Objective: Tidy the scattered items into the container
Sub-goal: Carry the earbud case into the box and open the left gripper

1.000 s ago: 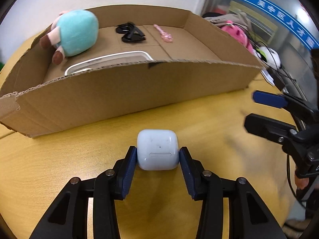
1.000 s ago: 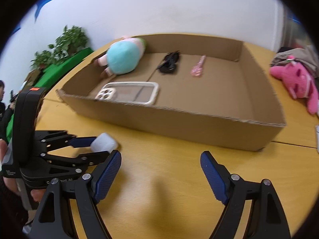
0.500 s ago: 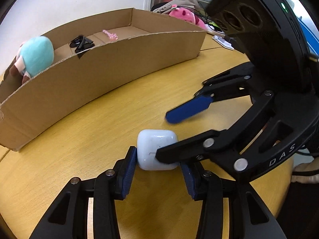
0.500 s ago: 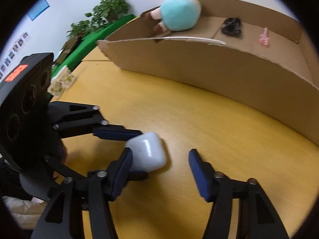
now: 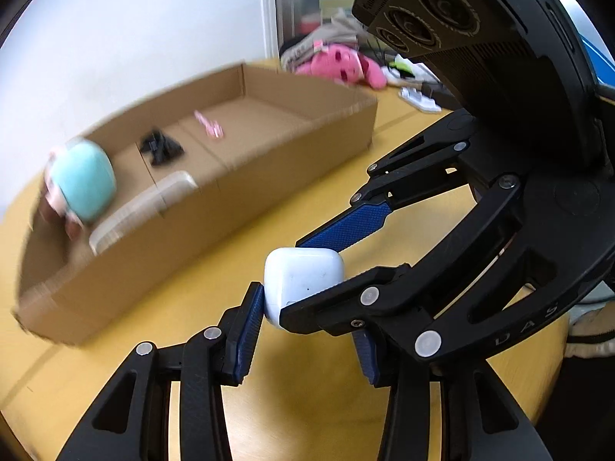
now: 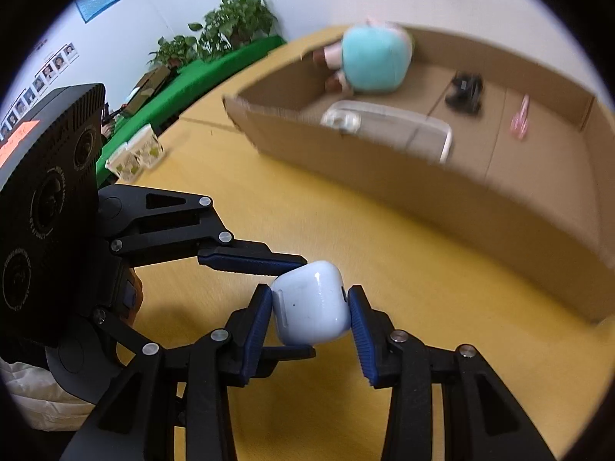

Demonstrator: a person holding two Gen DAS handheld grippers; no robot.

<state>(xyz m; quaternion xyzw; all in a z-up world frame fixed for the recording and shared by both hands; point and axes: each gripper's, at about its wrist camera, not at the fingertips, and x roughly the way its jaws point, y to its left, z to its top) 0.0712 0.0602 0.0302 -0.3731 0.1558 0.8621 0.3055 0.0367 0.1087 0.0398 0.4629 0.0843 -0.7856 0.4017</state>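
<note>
A yellow wooden bench [image 5: 315,403] is sitting by a white wall, with green plants [image 6: 230,19] behind it. A cardboard box [image 6: 442,188] is lying on the bench, holding a teal plush toy [image 6: 374,59], a clear phone case [image 6: 396,125], a black clip [image 6: 465,90] and a pink thing [image 6: 519,117]. Just above the bench, near the box, the left gripper [image 5: 307,322] and the right gripper [image 6: 311,317] are both squeezing one white earbud case [image 6: 311,303]. The right jaws have just been closing on it.
</note>
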